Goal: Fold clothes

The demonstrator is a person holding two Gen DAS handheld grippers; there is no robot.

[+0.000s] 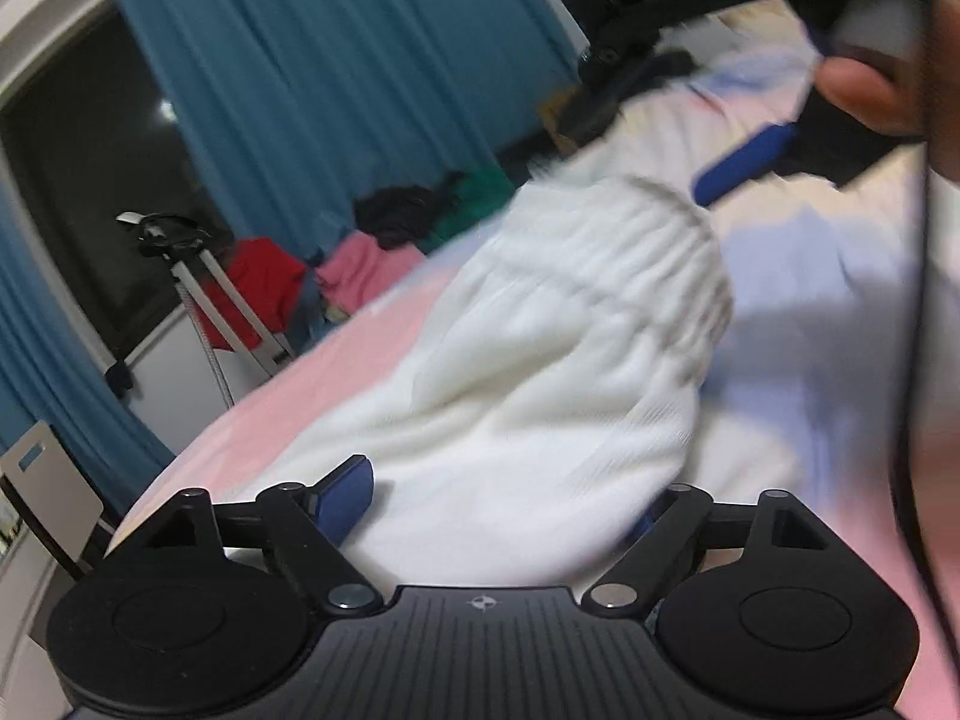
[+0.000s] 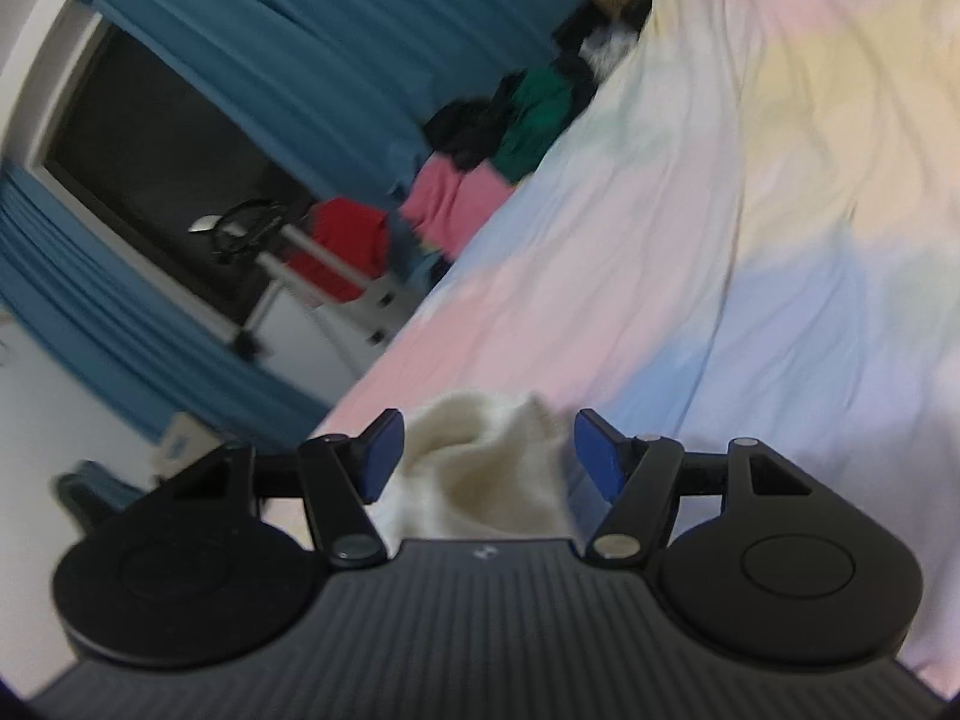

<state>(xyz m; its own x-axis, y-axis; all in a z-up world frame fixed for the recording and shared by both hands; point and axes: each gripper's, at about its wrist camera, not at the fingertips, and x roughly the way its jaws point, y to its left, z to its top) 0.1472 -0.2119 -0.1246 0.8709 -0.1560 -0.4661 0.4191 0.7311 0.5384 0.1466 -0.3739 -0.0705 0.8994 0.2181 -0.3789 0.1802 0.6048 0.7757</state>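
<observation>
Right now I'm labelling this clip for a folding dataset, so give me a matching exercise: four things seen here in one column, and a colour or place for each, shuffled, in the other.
Things:
1. ribbed white knit garment
2. long pleated curtain
3. pastel patchwork bedsheet
4. red cloth

Descriptions:
A. teal blue, beside the dark window
B. hanging on the metal rack
C. between the fingers of the left tongs
D. pink, yellow and pale blue, spread over the bed

Pairs: 1-C, 2-A, 3-D, 4-B
</observation>
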